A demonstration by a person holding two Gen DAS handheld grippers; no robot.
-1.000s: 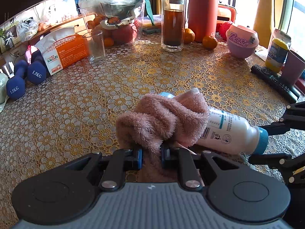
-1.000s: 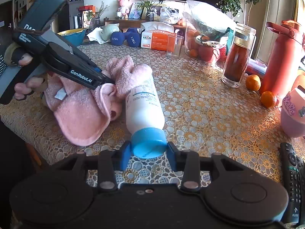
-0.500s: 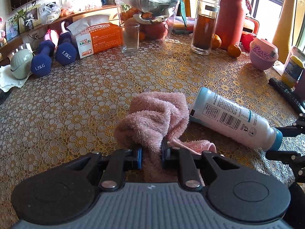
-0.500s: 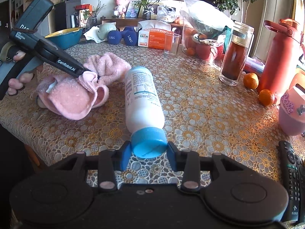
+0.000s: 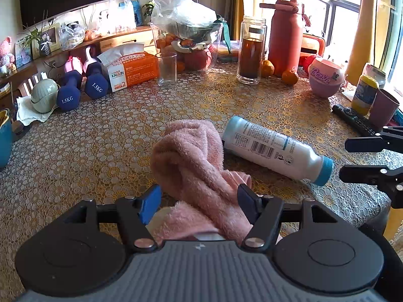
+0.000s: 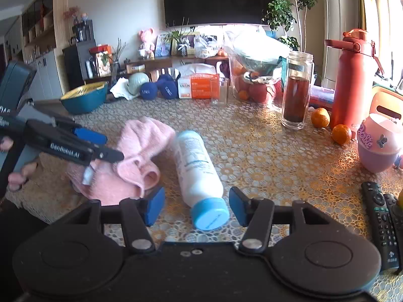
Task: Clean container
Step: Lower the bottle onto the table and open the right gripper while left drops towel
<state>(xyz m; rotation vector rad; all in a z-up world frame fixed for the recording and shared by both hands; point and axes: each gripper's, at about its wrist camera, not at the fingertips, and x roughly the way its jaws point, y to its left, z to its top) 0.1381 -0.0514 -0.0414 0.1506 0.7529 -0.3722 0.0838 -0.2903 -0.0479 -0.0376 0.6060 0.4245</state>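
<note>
A white bottle (image 5: 270,149) (image 6: 196,168) with a blue cap (image 6: 211,214) lies on its side on the lace tablecloth. A crumpled pink towel (image 5: 194,161) (image 6: 136,161) rests beside its base end. My left gripper (image 5: 200,202) is open, its blue pads spread on either side of the towel, which lies loose between them. My right gripper (image 6: 196,207) is open too, with the bottle's cap lying between its pads and clear of both. The left gripper (image 6: 100,146) also shows in the right wrist view, above the towel.
Along the table's far side stand blue dumbbells (image 5: 80,88), an orange tissue box (image 5: 131,69), a drinking glass (image 5: 166,69), a fruit bowl (image 5: 189,40), a tea jar (image 5: 252,50), a red flask (image 5: 286,32) and a pink pot (image 5: 325,76). Remotes (image 6: 380,222) lie at right.
Both grippers have opened: the left let go of the towel and the right let go of the bottle cap. Towel and bottle now lie loose on the table.
</note>
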